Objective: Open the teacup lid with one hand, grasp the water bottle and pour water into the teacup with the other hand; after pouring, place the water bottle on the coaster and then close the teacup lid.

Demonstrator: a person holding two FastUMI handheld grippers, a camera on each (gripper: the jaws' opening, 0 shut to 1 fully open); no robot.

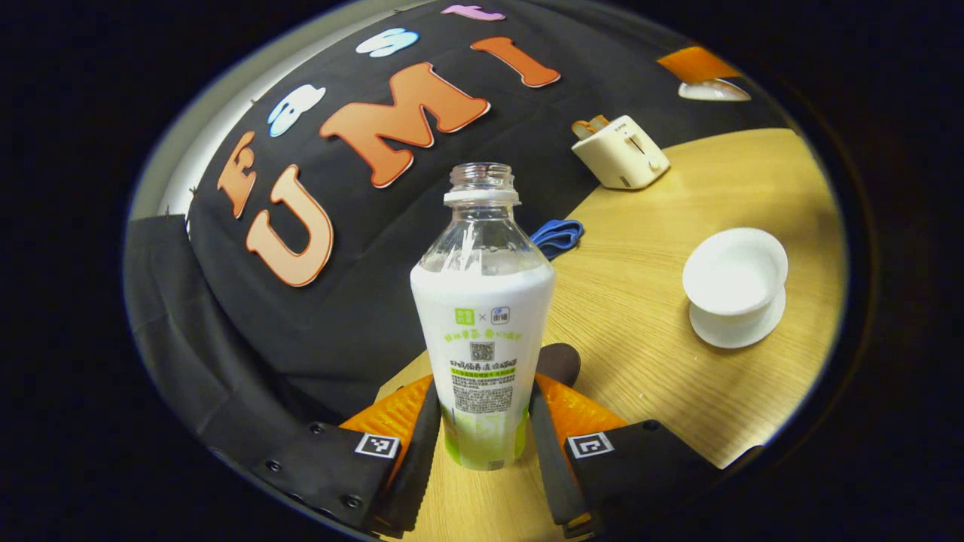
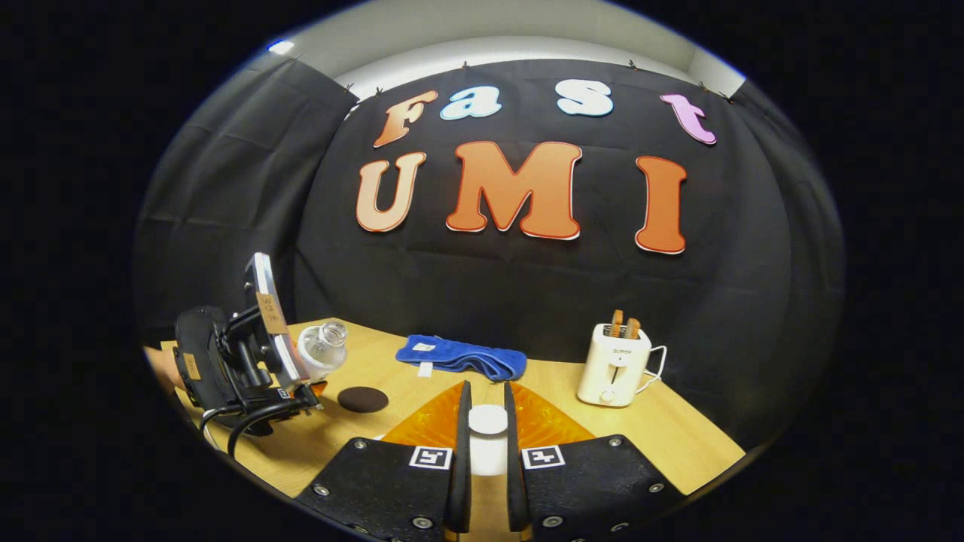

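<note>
In the left gripper view my left gripper (image 1: 484,391) is shut on the lower part of an uncapped water bottle (image 1: 482,301) with a white label, held about upright. The white teacup (image 1: 734,271) stands without its lid on a saucer (image 1: 742,330) to the right. A dark round coaster (image 1: 559,361) peeks out just behind the bottle. In the right gripper view my right gripper (image 2: 487,403) is shut on the white teacup lid (image 2: 488,420), above the table. Farther left there, the left gripper (image 2: 248,361) holds the bottle (image 2: 322,348) tilted, near the coaster (image 2: 362,399).
A white toaster (image 2: 614,365) with toast in it stands at the back right of the wooden table (image 2: 678,429), also seen as the toaster (image 1: 621,150). A folded blue cloth (image 2: 461,357) lies near the back wall, seen as the cloth (image 1: 557,235) behind the bottle.
</note>
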